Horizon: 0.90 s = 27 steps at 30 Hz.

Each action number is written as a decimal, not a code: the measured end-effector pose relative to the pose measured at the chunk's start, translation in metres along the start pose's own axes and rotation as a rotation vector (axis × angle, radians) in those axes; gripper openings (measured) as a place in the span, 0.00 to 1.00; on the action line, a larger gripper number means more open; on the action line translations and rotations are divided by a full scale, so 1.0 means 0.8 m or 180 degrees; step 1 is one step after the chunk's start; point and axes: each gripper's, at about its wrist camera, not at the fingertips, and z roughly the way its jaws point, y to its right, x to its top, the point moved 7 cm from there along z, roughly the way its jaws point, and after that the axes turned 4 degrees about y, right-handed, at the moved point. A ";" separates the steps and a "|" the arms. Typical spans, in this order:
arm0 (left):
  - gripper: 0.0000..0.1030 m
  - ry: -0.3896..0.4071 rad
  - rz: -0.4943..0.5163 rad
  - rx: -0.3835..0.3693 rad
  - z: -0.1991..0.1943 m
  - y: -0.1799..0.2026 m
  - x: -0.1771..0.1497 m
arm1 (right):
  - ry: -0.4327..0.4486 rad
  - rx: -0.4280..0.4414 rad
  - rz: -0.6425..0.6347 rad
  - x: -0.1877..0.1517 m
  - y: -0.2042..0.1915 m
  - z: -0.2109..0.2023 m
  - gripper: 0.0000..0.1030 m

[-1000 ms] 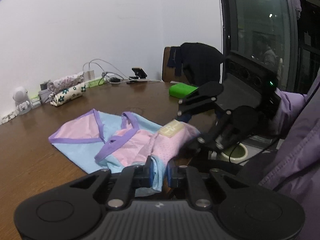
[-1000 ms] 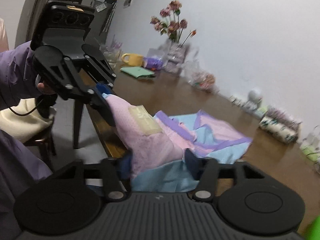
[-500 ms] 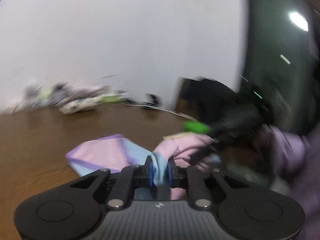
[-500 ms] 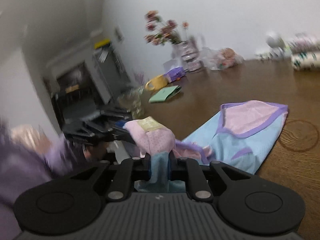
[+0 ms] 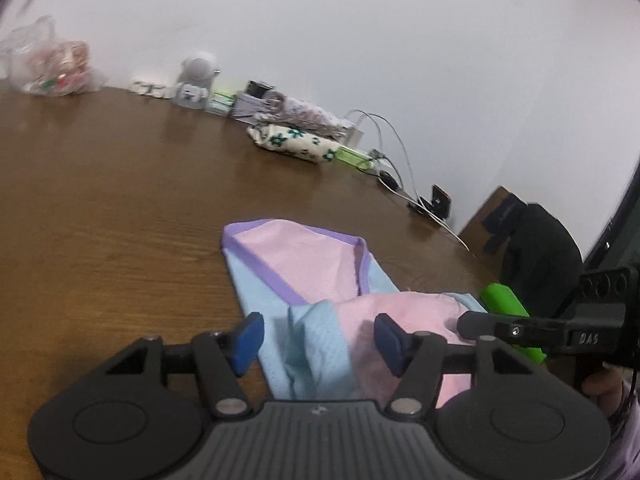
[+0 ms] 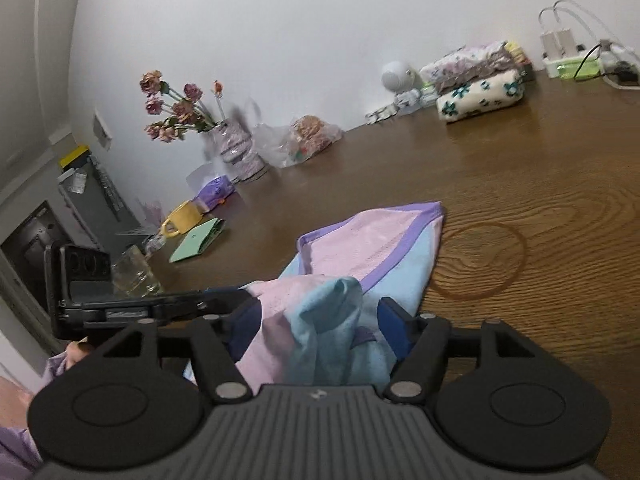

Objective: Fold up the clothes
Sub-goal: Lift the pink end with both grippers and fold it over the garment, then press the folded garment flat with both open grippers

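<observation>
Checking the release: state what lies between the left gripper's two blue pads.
In the left wrist view, the pink-and-blue garment lies between the left gripper's just-opened jaws, its pads clear of the cloth.

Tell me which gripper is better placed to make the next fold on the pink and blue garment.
Probably the left gripper. Both have just been opening and the garment lies loose between each pair of pads, but the left faces the flat unfolded part squarely; the right gripper looks onto bunched cloth.
</observation>
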 end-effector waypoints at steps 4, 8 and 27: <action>0.47 0.0236 -0.0002 0.0162 -0.015 0.000 0.006 | 0.0027 -0.0253 -0.0045 -0.001 0.004 0.000 0.21; 0.47 0.0433 0.0272 0.0350 -0.030 0.032 0.003 | -0.0078 -0.0420 -0.0052 -0.008 0.005 0.014 0.13; 0.49 0.0380 0.0935 0.0374 -0.029 0.090 -0.020 | 0.0045 -0.0566 -0.0771 -0.017 -0.049 0.000 0.22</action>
